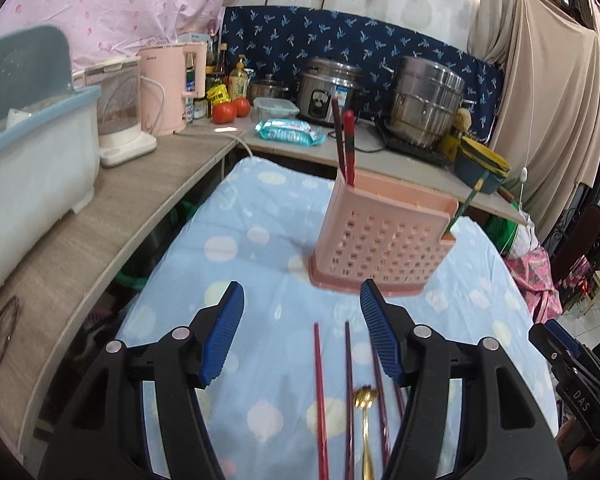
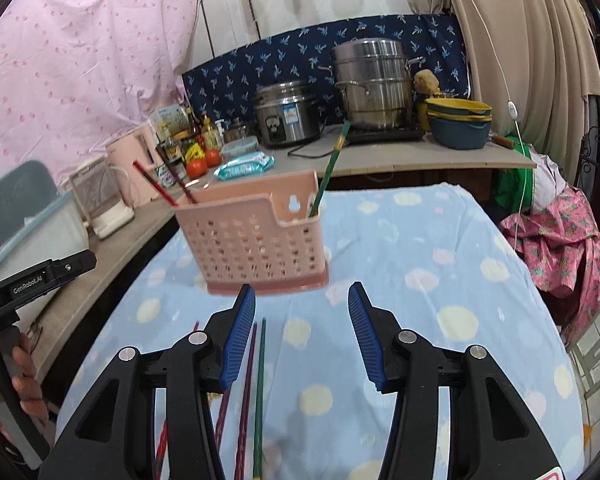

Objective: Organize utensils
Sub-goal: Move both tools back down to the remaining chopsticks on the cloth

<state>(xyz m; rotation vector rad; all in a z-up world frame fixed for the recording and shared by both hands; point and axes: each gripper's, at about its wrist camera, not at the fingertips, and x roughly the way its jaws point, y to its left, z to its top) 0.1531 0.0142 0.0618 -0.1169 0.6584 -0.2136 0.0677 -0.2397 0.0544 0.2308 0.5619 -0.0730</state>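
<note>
A: What covers the table?
B: A blue spotted cloth point(image 1: 240, 240); the pink holder point(image 1: 384, 236) stands on it, chopsticks point(image 1: 334, 392) and a gold spoon point(image 1: 366, 400) nearer. Counter point(image 1: 112, 208) alongside, pots behind.
A: The tools?
B: Left gripper point(image 1: 302, 334) and right gripper point(image 2: 302, 336) both spread, empty.

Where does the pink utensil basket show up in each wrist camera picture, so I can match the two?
Left wrist view: pink basket just right of centre, on the blue dotted cloth.
Right wrist view: pink basket left of centre, above the tool tips.
Shared landmark: the tall steel pot on the counter behind it.
</note>
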